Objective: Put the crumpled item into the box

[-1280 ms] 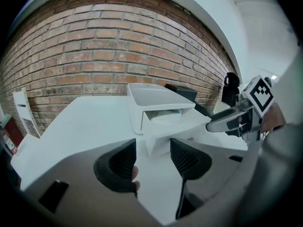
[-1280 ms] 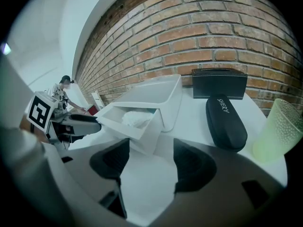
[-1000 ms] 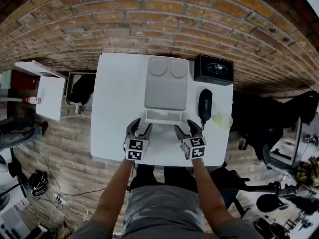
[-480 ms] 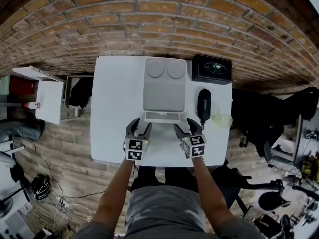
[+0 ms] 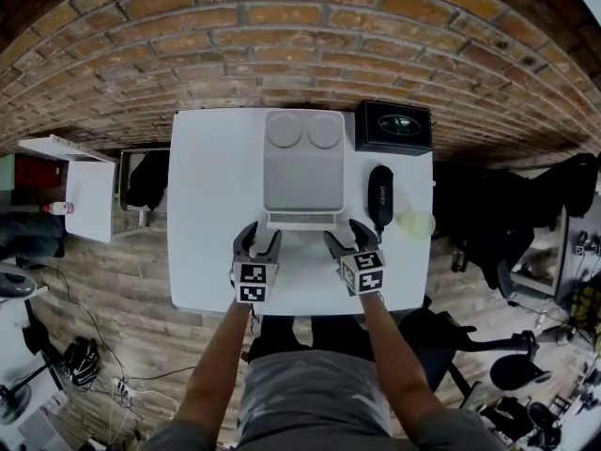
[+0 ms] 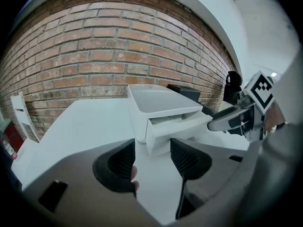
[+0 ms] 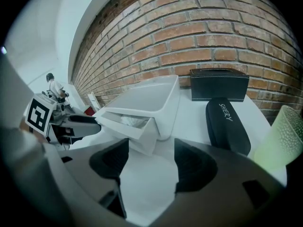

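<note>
A pale grey box (image 5: 302, 163) lies in the middle of the white table (image 5: 202, 186), its drawer (image 5: 302, 220) pulled out toward me. A crumpled white item (image 7: 130, 121) sits inside the drawer; the same crumpled item (image 6: 175, 119) shows in the left gripper view. My left gripper (image 5: 260, 233) is open just in front of the drawer's left corner, with nothing between the jaws. My right gripper (image 5: 343, 235) is open at the drawer's right corner and also holds nothing. Neither touches the box.
A black box (image 5: 392, 127) stands at the back right. A black glasses case (image 5: 380, 195) lies right of the grey box, with a pale green cup (image 5: 416, 224) beside it near the table's right edge. A brick wall rises behind the table.
The head view has drifted slightly. Both grippers stay open in front of the drawer, almost where they were.
</note>
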